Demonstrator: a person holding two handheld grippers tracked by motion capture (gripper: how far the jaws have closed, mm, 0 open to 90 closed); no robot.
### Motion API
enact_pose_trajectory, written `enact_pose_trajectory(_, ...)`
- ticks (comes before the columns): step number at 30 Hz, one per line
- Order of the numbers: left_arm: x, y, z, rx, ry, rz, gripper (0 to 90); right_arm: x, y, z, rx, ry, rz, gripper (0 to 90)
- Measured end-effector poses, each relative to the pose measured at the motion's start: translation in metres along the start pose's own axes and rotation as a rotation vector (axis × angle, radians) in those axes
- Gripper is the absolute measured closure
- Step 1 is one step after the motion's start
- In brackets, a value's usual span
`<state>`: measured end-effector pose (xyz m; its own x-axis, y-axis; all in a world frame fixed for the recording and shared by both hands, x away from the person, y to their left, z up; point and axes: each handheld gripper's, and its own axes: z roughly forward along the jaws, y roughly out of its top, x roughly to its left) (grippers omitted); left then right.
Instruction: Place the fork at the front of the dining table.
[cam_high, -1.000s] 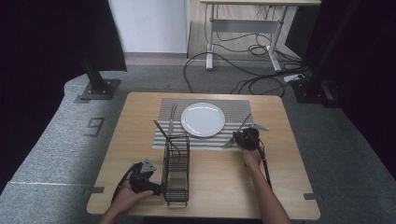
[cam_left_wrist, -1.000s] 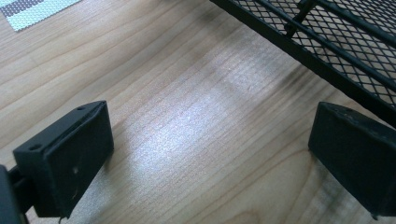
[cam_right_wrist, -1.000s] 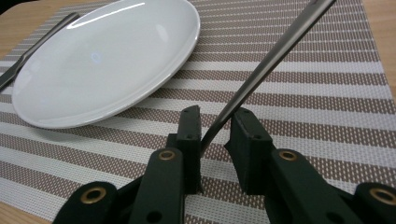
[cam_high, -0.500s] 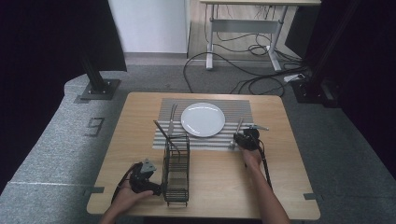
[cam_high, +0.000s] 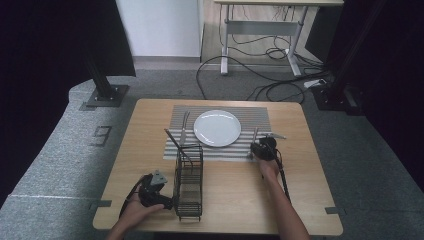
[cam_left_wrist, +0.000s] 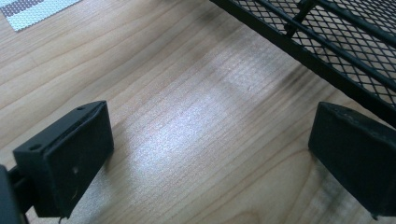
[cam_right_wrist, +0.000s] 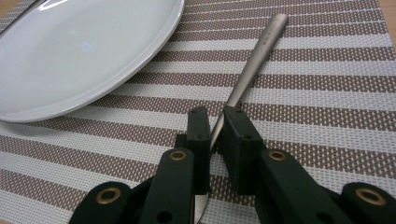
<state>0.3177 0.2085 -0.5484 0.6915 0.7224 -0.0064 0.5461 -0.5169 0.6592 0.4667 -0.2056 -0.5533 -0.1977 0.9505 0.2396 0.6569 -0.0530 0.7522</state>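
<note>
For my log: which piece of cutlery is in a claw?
The silver utensil right of the plate, clamped by the right claw; the cutlery left of the plate lies free.

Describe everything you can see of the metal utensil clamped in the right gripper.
The slim brushed-steel utensil has a flat handle that widens to a rounded end with faint lettering. It lies low over the brown-and-white striped woven placemat, handle pointing away from the right gripper, beside the round white plate without touching it. The gripper's black fingers pinch its narrow neck from both sides. A bit of shiny metal shows under the gripper; its working end is hidden, so its type is unclear.
</note>
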Motion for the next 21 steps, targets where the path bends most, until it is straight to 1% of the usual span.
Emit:
enact_pose_trajectory(2,0.0,0.0,0.0,0.0,0.0,0.0,0.0,-0.001,0.001,0.0,-0.004,-0.002,-0.002,80.6)
enact_pose_trajectory(7,0.0,0.0,0.0,0.0,0.0,0.0,0.0,-0.007,0.006,0.001,-0.01,-0.034,-0.009,81.9)
enact_pose_trajectory(10,0.0,0.0,0.0,0.0,0.0,0.0,0.0,-0.01,0.01,0.002,-0.019,-0.038,-0.006,82.7)
enact_pose_trajectory(12,0.0,0.0,0.0,0.001,0.0,0.0,0.0,-0.012,0.012,0.002,-0.022,-0.047,-0.019,82.6)
enact_pose_trajectory(14,0.0,0.0,0.0,0.0,0.0,0.0,0.0,-0.013,0.012,0.002,-0.024,-0.052,-0.018,80.6)
enact_pose_trajectory(16,0.0,0.0,0.0,0.001,0.0,0.0,0.0,-0.014,0.012,0.0,-0.032,-0.033,-0.012,75.4)
enact_pose_trajectory(18,0.0,0.0,0.0,0.0,0.0,0.0,0.0,-0.012,0.011,-0.008,-0.046,-0.011,-0.012,70.6)
enact_pose_trajectory(20,0.0,0.0,0.0,0.0,0.0,0.0,0.0,-0.007,0.009,-0.017,-0.056,0.011,-0.029,65.4)
enact_pose_trajectory(21,0.0,0.0,0.0,0.0,0.0,0.0,0.0,-0.005,0.007,-0.022,-0.047,0.027,-0.038,62.4)
